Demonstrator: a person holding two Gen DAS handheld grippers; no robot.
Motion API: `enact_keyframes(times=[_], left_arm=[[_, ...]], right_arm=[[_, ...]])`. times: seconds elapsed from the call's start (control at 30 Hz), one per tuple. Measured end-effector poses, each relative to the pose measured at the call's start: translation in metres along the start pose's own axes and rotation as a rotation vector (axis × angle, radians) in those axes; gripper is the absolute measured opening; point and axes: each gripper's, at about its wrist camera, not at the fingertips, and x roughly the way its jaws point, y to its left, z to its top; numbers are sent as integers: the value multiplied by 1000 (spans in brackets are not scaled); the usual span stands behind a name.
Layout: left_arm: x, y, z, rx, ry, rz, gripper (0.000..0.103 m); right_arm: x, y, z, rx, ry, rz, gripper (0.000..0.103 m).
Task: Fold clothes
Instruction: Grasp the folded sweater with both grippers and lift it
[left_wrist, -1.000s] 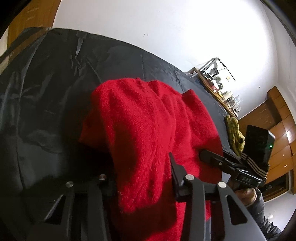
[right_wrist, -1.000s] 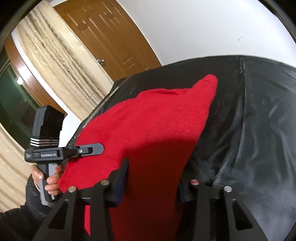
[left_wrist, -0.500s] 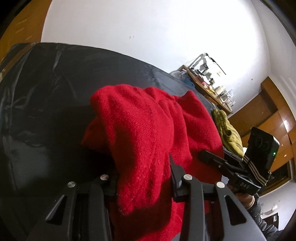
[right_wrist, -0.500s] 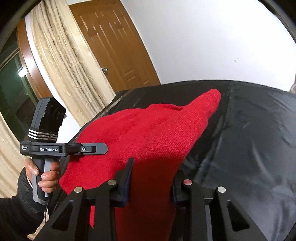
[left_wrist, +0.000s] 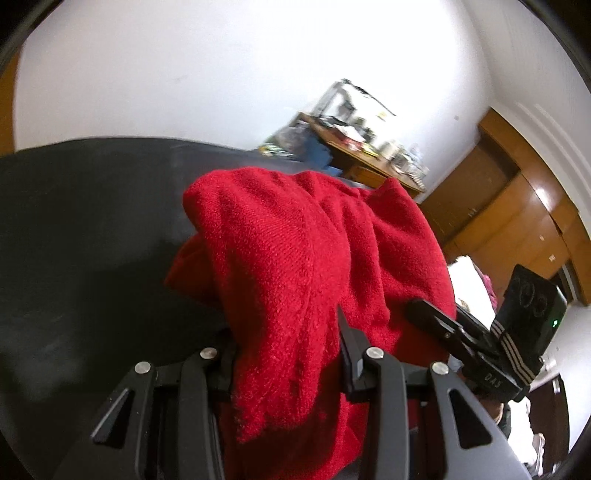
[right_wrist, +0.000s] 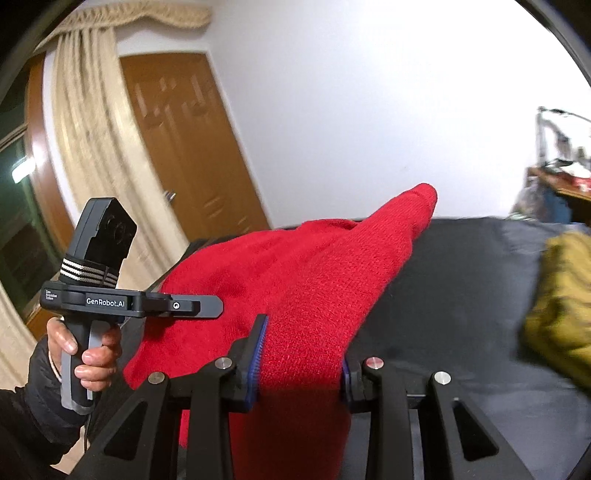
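Observation:
A red knitted sweater (left_wrist: 295, 266) is held up between both grippers above a black sheet (left_wrist: 85, 221). My left gripper (left_wrist: 288, 350) is shut on one bunched edge of the sweater, which hangs down between its fingers. My right gripper (right_wrist: 299, 354) is shut on another edge of the same sweater (right_wrist: 303, 280); a sleeve end points up and away. Each gripper shows in the other's view: the right one at the lower right of the left wrist view (left_wrist: 436, 325), the left one at the left of the right wrist view (right_wrist: 207, 306).
An olive-yellow garment (right_wrist: 561, 299) lies on the black sheet (right_wrist: 461, 280) to the right. A cluttered wooden desk (left_wrist: 369, 147) stands behind, wooden cabinets (left_wrist: 517, 214) at the right. A brown door (right_wrist: 184, 140) and beige curtain (right_wrist: 85, 129) are at the left.
Both grippers have lifted and tilted upward with the sweater, so less of the black sheet and more wall shows. The olive garment has come into the right wrist view.

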Motion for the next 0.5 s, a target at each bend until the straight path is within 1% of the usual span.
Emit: enact_keyframes(times=[0.17,0.3,0.4,0.5], left_arm=[[57,-73,36,68,13,-78,43],[100,-120,58,105,18,-133,43],[138,-150,76,122,29,-171,43],[179,-177,92,148,43,-192,43]], right_arm=[[-52,-60,15,40,-83,-120,34],[-84,-106,29,66,-135,-222,34],[-95,-137,39,104,-173,-290,34],[-107,-177,46,151,-201,-357,34]])
